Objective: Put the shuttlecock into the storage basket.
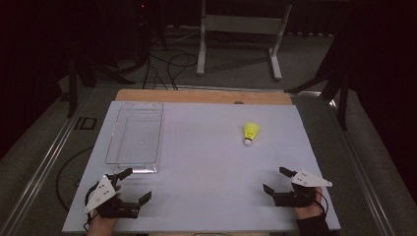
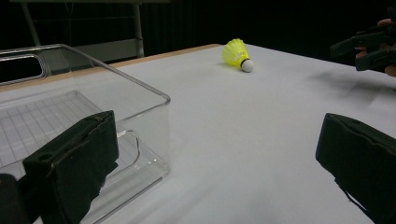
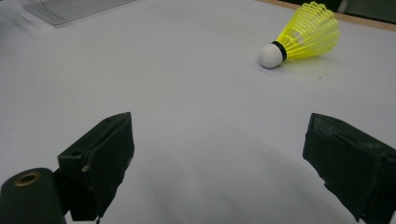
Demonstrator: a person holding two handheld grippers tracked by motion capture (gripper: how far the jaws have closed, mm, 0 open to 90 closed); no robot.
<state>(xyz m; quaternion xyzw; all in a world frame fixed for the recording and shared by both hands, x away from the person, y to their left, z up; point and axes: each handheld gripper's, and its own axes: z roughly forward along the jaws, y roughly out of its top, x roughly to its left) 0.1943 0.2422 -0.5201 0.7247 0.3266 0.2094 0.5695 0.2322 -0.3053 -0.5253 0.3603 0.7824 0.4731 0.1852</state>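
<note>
A yellow shuttlecock [image 1: 251, 132] with a white cork tip lies on its side on the white table top [image 1: 206, 167], right of centre. My right gripper [image 1: 274, 179] rests open near the front right edge, well short of the shuttlecock [image 3: 308, 35], with nothing between its jaws [image 3: 219, 135]. My left gripper [image 1: 137, 185] stands open at the front left, just in front of a clear plastic tray [image 1: 135, 137]. In the left gripper view the tray's near corner [image 2: 140, 79] sits by the left jaw, the gripper [image 2: 217, 140] holds nothing, and the shuttlecock [image 2: 237, 53] lies far off.
The clear tray is empty and takes up the table's back left. A wooden strip [image 1: 206, 96] runs along the far edge. Beyond it stand a white frame [image 1: 241, 29] and cables [image 1: 167, 69] on the floor. The right gripper [image 2: 359, 46] appears at the left gripper view's upper right.
</note>
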